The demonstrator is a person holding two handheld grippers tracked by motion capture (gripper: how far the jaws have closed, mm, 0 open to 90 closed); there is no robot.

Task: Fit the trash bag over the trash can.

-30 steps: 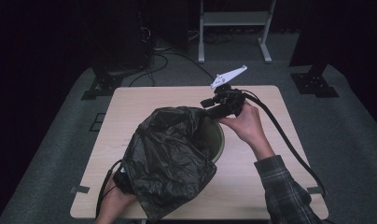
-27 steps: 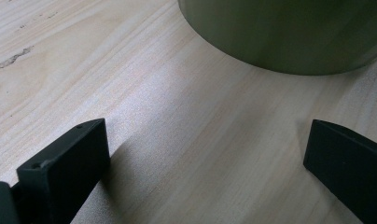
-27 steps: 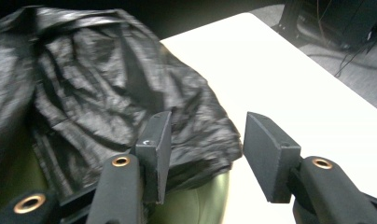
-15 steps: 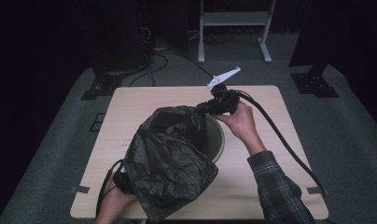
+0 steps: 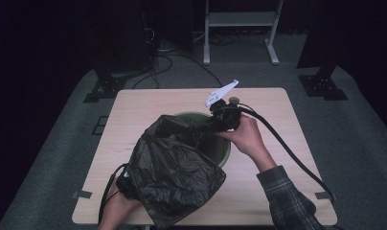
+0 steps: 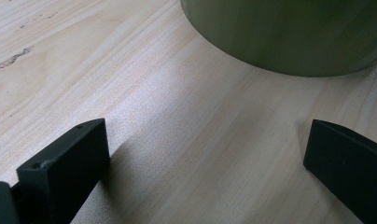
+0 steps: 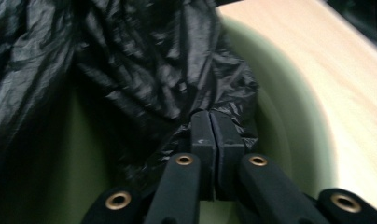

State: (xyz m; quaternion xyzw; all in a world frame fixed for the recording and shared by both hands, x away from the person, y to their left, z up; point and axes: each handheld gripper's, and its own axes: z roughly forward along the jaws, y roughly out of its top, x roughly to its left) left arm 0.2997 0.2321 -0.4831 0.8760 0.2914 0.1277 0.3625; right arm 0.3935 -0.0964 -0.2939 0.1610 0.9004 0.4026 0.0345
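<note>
Black bag (image 5: 175,172) draped diagonally over bin (image 5: 223,152)

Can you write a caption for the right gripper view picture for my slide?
The right hand-held gripper pinches a black trash bag over a green bin.

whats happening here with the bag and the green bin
A person is working a black plastic bag at a round green bin on a wooden table. The right claw is shut on a bunch of the bag over the bin's opening. The left claw is open, low over the tabletop beside the bin's outer wall. Most of the bag is draped outside the bin.
</note>
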